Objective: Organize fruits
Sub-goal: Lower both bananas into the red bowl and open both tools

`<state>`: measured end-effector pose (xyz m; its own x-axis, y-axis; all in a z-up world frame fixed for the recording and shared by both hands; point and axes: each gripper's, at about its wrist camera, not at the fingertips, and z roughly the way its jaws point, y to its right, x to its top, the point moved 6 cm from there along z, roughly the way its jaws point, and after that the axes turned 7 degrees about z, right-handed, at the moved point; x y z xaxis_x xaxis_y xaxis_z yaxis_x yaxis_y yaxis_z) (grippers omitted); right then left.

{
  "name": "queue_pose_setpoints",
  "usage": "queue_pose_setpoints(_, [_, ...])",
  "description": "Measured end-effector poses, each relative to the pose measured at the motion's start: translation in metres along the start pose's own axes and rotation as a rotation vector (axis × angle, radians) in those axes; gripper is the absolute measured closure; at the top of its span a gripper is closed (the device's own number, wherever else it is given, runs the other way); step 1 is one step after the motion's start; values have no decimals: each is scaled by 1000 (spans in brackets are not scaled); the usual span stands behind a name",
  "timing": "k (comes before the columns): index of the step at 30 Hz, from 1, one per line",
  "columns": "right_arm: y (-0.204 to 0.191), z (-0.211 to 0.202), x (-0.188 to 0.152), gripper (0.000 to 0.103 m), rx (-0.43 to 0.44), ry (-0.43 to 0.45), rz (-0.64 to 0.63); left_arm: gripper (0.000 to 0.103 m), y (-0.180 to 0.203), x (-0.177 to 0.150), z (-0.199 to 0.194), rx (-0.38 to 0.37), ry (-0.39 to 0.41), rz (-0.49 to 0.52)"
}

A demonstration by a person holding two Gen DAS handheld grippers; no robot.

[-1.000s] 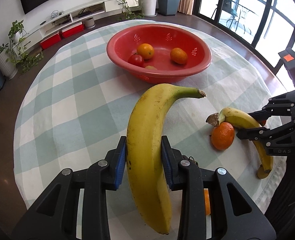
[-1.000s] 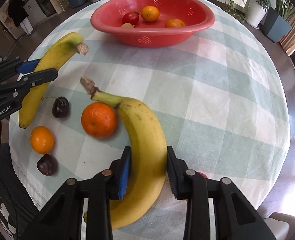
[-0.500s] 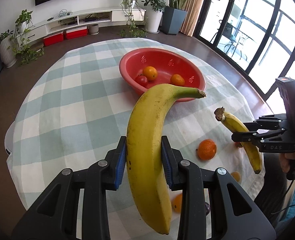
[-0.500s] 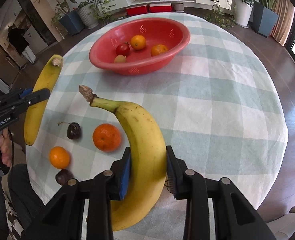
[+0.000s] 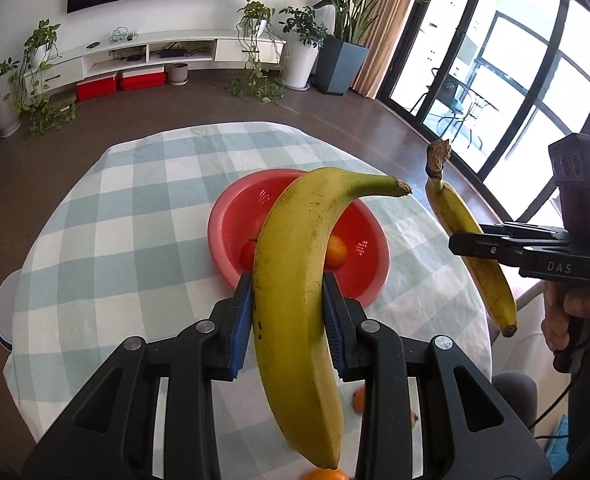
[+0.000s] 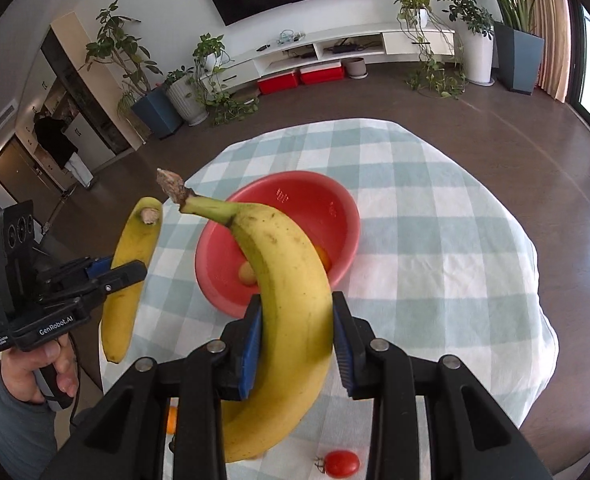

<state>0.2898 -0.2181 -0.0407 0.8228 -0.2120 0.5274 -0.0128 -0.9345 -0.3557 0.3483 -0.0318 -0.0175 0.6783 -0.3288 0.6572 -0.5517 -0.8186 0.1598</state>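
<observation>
My left gripper (image 5: 289, 312) is shut on a large yellow banana (image 5: 299, 280) and holds it high above the table; it shows in the right wrist view (image 6: 135, 276) too. My right gripper (image 6: 297, 328) is shut on a second banana (image 6: 291, 312), also lifted; it shows in the left wrist view (image 5: 471, 248) at the right. The red bowl (image 5: 231, 220) sits on the checked tablecloth below, with a tomato (image 5: 249, 254) and an orange (image 5: 335, 250) inside, partly hidden by the bananas.
Loose fruit lies near the table's front edge: an orange (image 5: 359, 400), a small orange (image 6: 171, 420) and a red tomato (image 6: 341, 463). The round table (image 6: 435, 240) stands in a living room with plants and a TV shelf behind.
Both grippers have risen well above the table with their bananas. The bowl and loose fruit now look smaller and lower in both views.
</observation>
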Motion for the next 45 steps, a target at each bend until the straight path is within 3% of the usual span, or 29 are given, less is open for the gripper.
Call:
queue_pose_setpoints(7, [0, 51, 33, 68, -21, -33, -19, 73, -12, 35, 54, 21, -38, -31])
queue_pose_setpoints(18, [20, 108, 39, 68, -49, -89, -5, 73, -26, 28, 119, 24, -85, -74])
queue_pose_setpoints(33, [16, 128, 37, 67, -109, -108, -26, 71, -40, 23, 135, 58, -95, -117])
queue_pose_setpoints(35, [15, 128, 36, 67, -115, -110, -37, 69, -41, 24, 133, 61, -92, -120])
queue_pose_setpoints(39, [14, 124, 35, 66, -105, -109, -33, 54, -40, 25, 125, 67, -77, -120])
queue_pose_setpoints(45, [6, 102, 33, 66, -93, -73, -57, 50, -31, 25, 109, 61, -51, -103])
